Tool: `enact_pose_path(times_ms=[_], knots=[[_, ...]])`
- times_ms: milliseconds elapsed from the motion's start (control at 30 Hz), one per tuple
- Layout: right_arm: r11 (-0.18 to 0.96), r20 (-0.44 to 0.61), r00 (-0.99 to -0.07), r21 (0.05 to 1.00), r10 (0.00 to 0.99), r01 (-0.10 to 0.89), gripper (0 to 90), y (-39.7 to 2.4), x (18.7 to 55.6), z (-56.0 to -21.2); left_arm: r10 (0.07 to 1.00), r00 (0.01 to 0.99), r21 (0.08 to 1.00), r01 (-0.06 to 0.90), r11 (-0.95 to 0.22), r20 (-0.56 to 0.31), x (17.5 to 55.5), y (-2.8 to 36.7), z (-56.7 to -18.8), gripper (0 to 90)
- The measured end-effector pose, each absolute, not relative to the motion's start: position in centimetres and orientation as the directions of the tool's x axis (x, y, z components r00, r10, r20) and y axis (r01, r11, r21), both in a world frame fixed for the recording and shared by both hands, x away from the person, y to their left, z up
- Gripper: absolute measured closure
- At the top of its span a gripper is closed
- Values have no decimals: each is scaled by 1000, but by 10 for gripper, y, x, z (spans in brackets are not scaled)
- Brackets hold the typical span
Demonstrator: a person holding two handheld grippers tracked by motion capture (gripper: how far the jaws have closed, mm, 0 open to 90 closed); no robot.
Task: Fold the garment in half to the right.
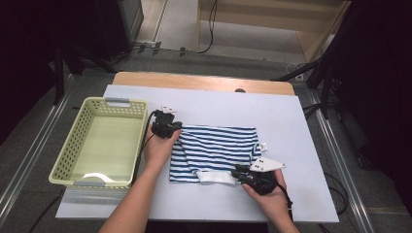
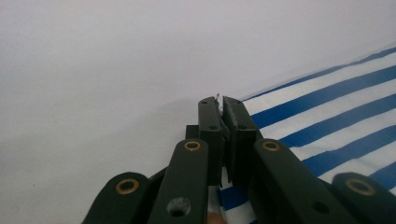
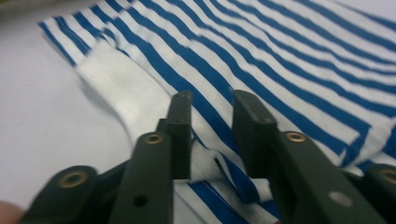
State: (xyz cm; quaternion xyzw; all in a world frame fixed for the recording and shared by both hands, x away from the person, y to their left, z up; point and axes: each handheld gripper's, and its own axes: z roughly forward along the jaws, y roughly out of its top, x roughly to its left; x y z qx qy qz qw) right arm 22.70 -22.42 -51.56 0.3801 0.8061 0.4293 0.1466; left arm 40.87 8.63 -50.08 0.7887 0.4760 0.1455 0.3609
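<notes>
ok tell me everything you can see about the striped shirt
The shirt is soft knit cloth with blue and white stripes and a plain white band at its near edge. It lies folded into a rough rectangle, flat on the white table cover, right of the basket. The left gripper is shut on its far left corner. The right gripper stands open over the near edge, cloth bunched between its jaws, pads not pressing it.

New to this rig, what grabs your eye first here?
The blue-and-white striped garment, folded mid-table on the white sheet. The left gripper is shut on its far-left corner, while the right gripper stands with jaws apart over the near edge by the white band. An empty pale-green basket sits at the left.
</notes>
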Motion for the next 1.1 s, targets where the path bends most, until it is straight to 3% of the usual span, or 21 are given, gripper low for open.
enact_pose_path(times_ms=[67, 367, 467, 500, 533, 600, 800, 967, 1067, 1100], knots=[[356, 65, -693, 822, 718, 445, 517, -216, 223, -508, 856, 503, 712, 644, -281, -117, 408, 87, -499, 876], [374, 40, -740, 844, 671, 385, 292, -186, 217, -496, 853, 508, 723, 633, -277, -119, 406, 88, -493, 876], [385, 52, -764, 840, 644, 381, 114, -167, 217, -494, 852, 508, 725, 634, -270, -126, 406, 89, -492, 876], [385, 52, -764, 840, 644, 381, 114, -167, 217, -494, 852, 508, 725, 634, -270, -126, 406, 89, -492, 876], [386, 71, -778, 838, 624, 386, 48, -158, 217, -494, 852, 508, 725, 633, -271, -125, 406, 89, -492, 876], [388, 82, -785, 834, 614, 391, 6, -154, 217, -494, 852, 508, 725, 633, -271, -126, 406, 89, -492, 876], [408, 99, -811, 826, 576, 390, 12, -120, 218, -497, 852, 509, 726, 631, -271, -125, 406, 89, -492, 876], [414, 89, -826, 832, 557, 369, 253, -96, 220, -501, 851, 510, 728, 630, -268, -128, 406, 89, -491, 876], [426, 71, -822, 829, 564, 364, 322, -85, 221, -504, 850, 511, 729, 630, -269, -128, 405, 89, -490, 876], [435, 70, -826, 824, 559, 364, 387, -77, 221, -506, 850, 510, 732, 628, -263, -131, 405, 89, -490, 876]])
